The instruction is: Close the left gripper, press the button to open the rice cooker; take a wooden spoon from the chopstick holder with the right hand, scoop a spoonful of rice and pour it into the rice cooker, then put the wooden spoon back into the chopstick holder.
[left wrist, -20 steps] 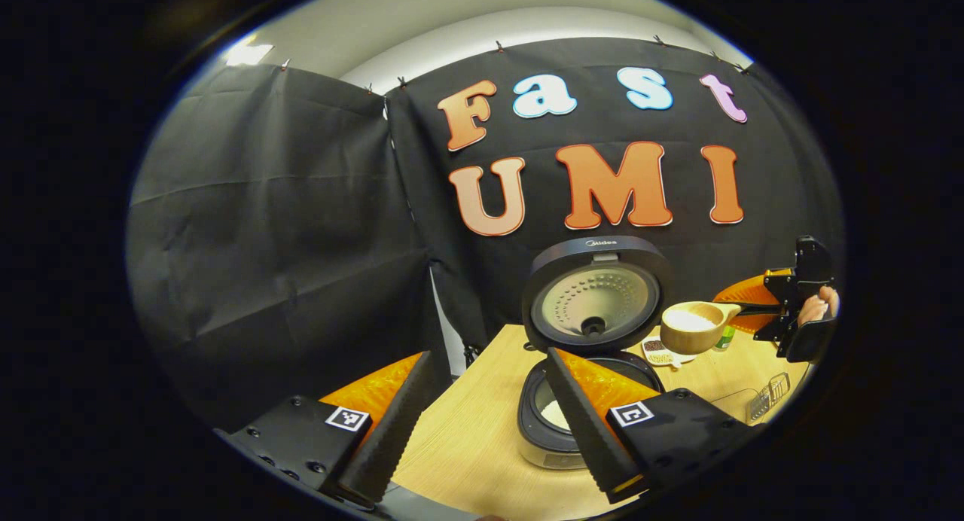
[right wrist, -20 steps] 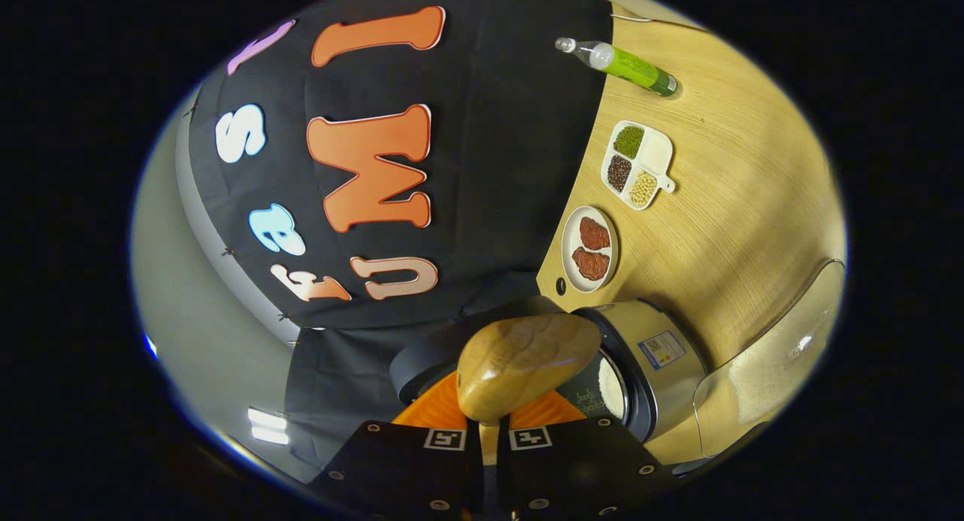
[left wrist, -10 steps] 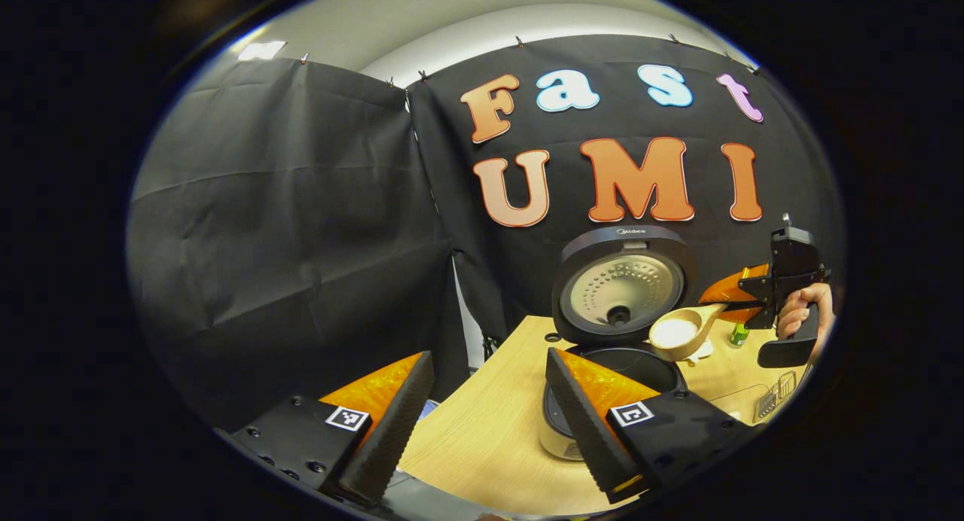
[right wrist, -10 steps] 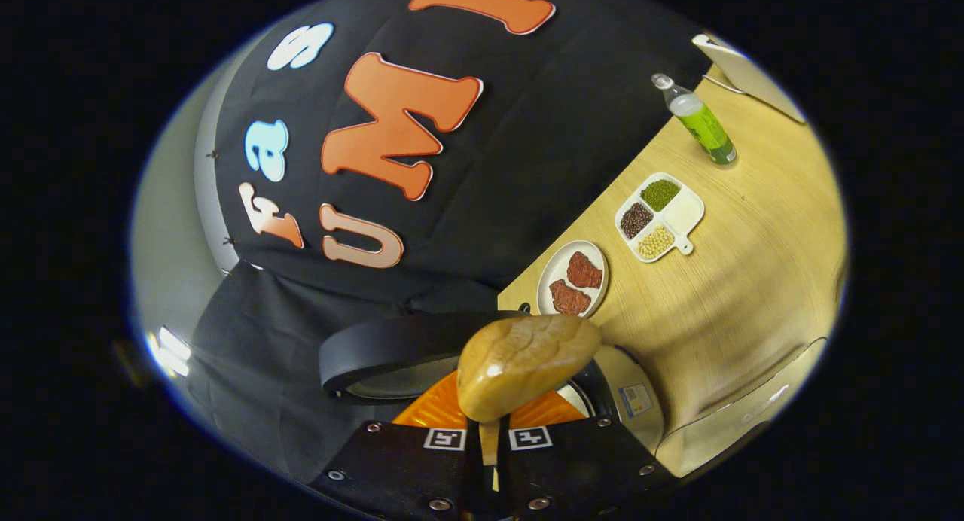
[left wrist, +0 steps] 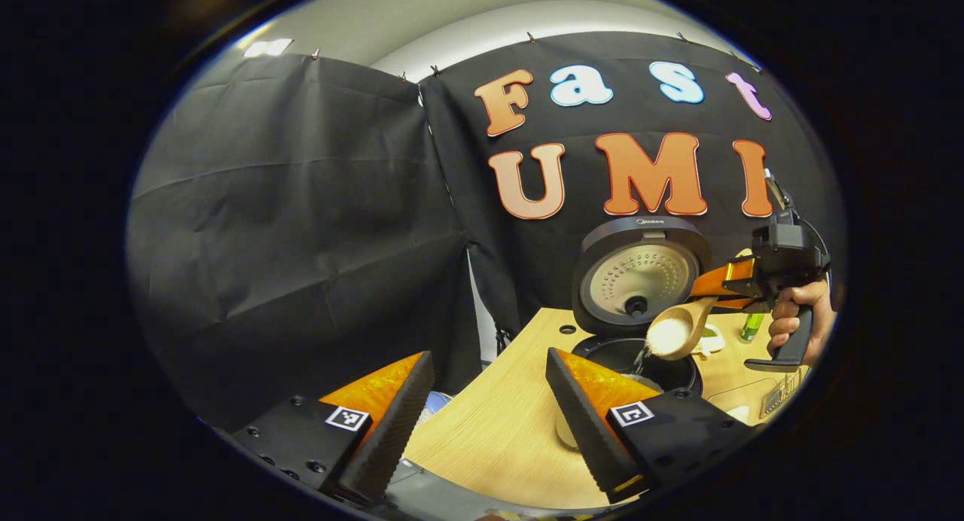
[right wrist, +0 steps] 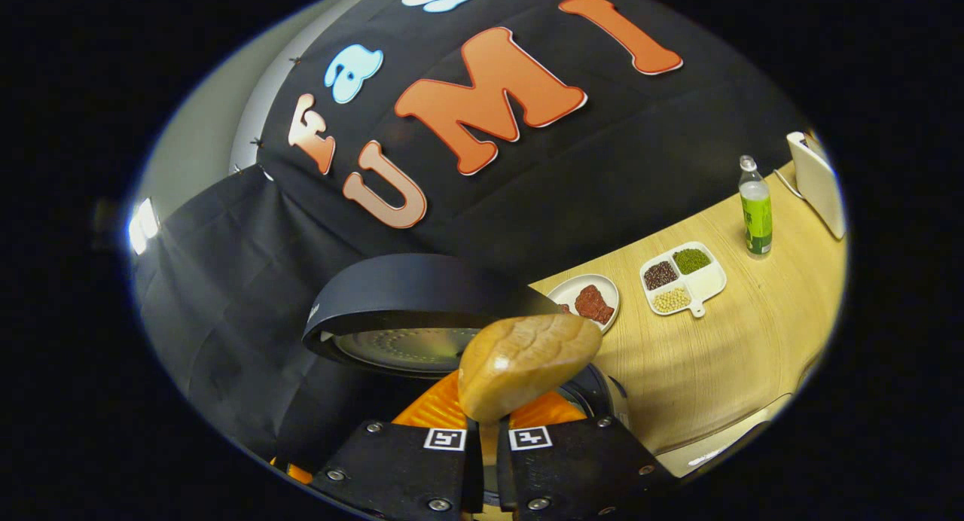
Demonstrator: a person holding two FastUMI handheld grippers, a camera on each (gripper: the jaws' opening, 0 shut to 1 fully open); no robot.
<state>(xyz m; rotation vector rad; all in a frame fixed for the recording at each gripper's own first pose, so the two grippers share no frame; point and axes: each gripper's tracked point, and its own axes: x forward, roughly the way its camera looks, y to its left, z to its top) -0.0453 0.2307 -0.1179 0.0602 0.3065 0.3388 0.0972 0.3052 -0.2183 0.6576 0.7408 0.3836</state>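
Left gripper [left wrist: 482, 419]: fingers stood spread apart and empty, low and to the left of the rice cooker [left wrist: 636, 355].
Rice cooker: sat on the desk [left wrist: 497, 431], lid [left wrist: 640, 276] raised upright behind the pot.
Wooden spoon [left wrist: 678, 333]: tilted over the pot's mouth, rice spilling from its lip into the cooker.
Right gripper [right wrist: 488, 438]: fingers clamped on the spoon's handle.
Doing it well: I'd have kept the bowl above the pot's centre and rolled the wrist slowly, so no grains fell on the rim.
Count: one cooker, one spoon, one meat plate [right wrist: 584, 297], one divided dish [right wrist: 683, 276], one bottle [right wrist: 755, 208].
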